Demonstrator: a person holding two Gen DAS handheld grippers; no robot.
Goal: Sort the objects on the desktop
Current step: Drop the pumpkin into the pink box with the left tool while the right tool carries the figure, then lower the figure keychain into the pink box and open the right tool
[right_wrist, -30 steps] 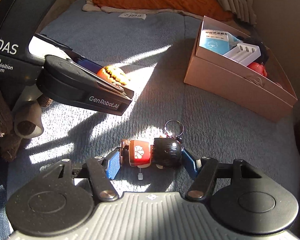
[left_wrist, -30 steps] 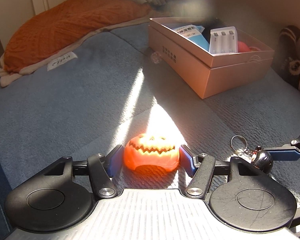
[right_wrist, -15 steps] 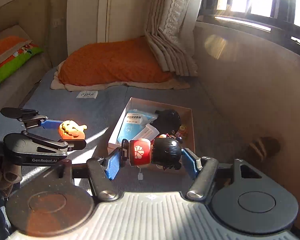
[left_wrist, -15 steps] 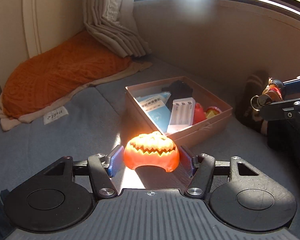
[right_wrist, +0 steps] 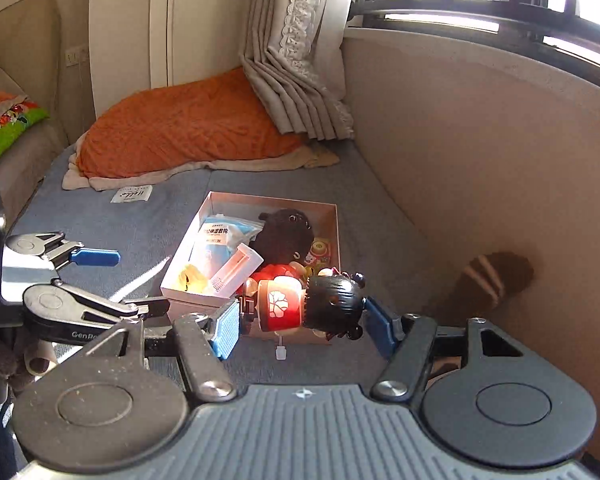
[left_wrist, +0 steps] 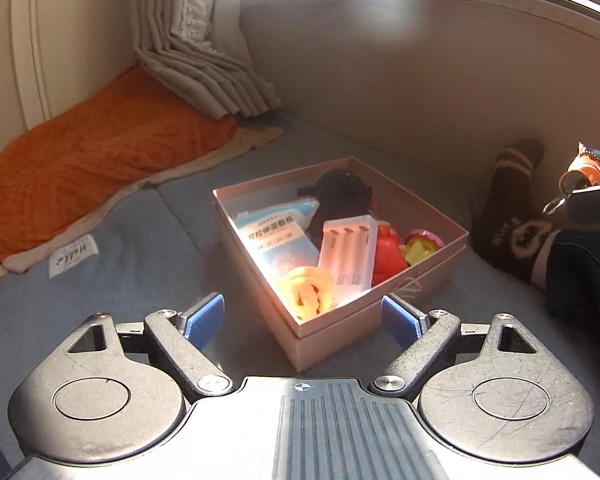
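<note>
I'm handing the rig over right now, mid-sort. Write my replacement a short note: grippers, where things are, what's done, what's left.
Left gripper: jaws opening, nothing between them, above the near corner of the box.
Right gripper: shut on the doll keychain, held in the air on the near side of the box.
Done: the pumpkin toy lies in the box's near corner, washed out by sunlight, beside the white case, blue packet, black plush and red toy.
Left: bring the keychain over the box and release it. No other loose item shows on the grey cover.
</note>
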